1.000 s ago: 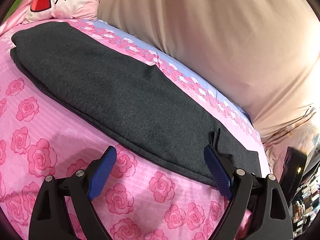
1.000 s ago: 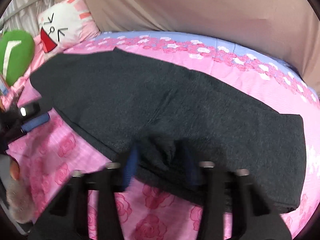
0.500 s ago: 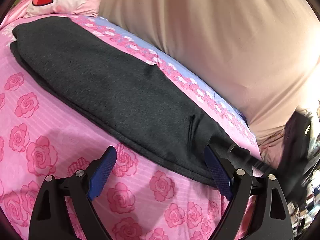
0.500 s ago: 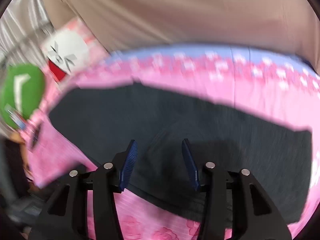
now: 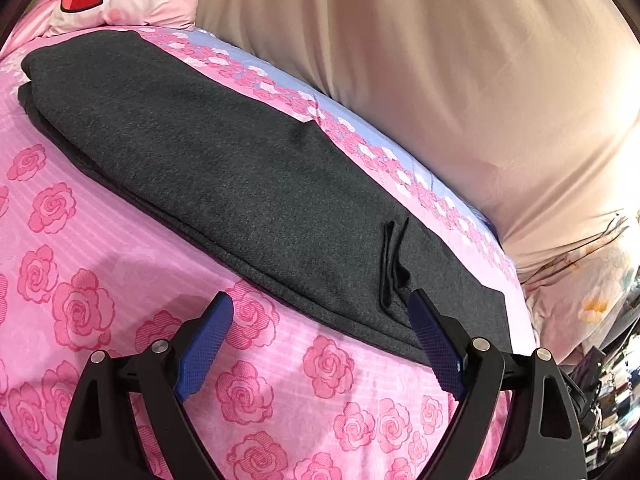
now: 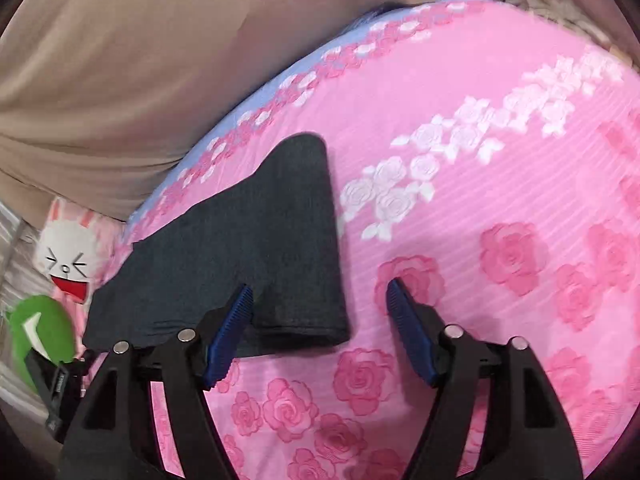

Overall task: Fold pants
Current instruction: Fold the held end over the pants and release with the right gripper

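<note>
Dark grey pants point(image 5: 224, 168) lie folded lengthwise on a pink rose-print bedspread point(image 5: 80, 240), with a small pinched crease near their right end. My left gripper point(image 5: 320, 316) hovers open just in front of the pants' near edge, nothing between its blue pads. In the right wrist view the pants' leg end point(image 6: 288, 248) lies flat on the bedspread point(image 6: 480, 200). My right gripper point(image 6: 318, 306) is over that end's near corner; its jaws are opening and the pads do not touch the cloth.
A large beige cushion or cover point(image 5: 440, 60) rises behind the bed. A cartoon rabbit pillow point(image 6: 68, 256) and a green object point(image 6: 40, 336) sit at the left. The bed edge and clutter point(image 5: 608, 380) lie at the right. The left gripper's black frame point(image 6: 52, 384) shows at lower left.
My right gripper let go of the pinched pants fabric, opened, rolled and swept to the pants' leg end. A crease remains where it pinched. The left gripper stayed put and open.
</note>
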The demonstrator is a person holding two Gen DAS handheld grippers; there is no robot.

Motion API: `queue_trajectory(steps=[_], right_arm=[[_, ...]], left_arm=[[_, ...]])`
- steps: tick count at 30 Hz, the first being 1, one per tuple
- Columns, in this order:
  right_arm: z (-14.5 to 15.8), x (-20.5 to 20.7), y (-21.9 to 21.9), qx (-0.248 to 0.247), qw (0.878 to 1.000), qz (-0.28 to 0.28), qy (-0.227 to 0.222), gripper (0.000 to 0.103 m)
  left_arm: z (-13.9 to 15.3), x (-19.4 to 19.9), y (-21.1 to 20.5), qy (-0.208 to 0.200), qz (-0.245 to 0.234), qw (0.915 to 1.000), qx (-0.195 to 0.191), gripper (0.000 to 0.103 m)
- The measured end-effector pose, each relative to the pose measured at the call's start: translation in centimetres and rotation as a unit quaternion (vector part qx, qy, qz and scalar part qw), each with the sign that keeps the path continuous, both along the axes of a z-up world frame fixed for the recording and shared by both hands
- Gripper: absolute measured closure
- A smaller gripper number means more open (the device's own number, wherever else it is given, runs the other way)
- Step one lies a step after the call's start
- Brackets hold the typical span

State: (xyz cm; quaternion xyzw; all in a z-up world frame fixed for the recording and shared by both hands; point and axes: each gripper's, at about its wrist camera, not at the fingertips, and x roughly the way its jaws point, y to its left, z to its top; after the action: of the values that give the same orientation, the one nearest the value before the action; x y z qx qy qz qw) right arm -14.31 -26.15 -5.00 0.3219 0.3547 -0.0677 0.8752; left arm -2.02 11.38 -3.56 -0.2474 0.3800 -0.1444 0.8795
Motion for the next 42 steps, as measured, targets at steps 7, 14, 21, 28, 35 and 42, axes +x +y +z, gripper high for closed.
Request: queue_trajectory(steps=[7,14,21,28,35,42], right_arm=[[-0.6,3.0,1.7,0.02,0.999,0.043,-0.016,0.086],[3.0,-0.8,-0.2,-0.087,0.994,0.024,-0.056,0.093],[3.8,-5.1,-7.9,-0.104,0.992,-0.044,-0.048,0.093],[3.8,-8.9,-9.3,-0.169,0.98,-0.104,-0.013,0.084],[3.5,-0.7,4.1,-0.173,0.969,0.17,-0.036,0.078],[1.6,3.4,5.6,-0.161,0.969,0.185,0.004,0.097]], left_arm=[[-0.1,-0.2,0.1,0.003,0.015,0.9998,0.01,0.017],[0.9,-1.5,-0.1,0.002,0.042,0.9965,0.072,0.017],[2.7,-3.2,-1.3,-0.022,0.024,0.9948,0.097,0.017],[2.2,-2.1,-3.3,-0.013,0.005,0.9948,0.101,0.017],[1.5,-1.6,-4.9,-0.023,0.007,0.9915,0.128,0.017],[1.3,-1.8,-4.4,-0.035,0.001,0.9932,0.111,0.017]])
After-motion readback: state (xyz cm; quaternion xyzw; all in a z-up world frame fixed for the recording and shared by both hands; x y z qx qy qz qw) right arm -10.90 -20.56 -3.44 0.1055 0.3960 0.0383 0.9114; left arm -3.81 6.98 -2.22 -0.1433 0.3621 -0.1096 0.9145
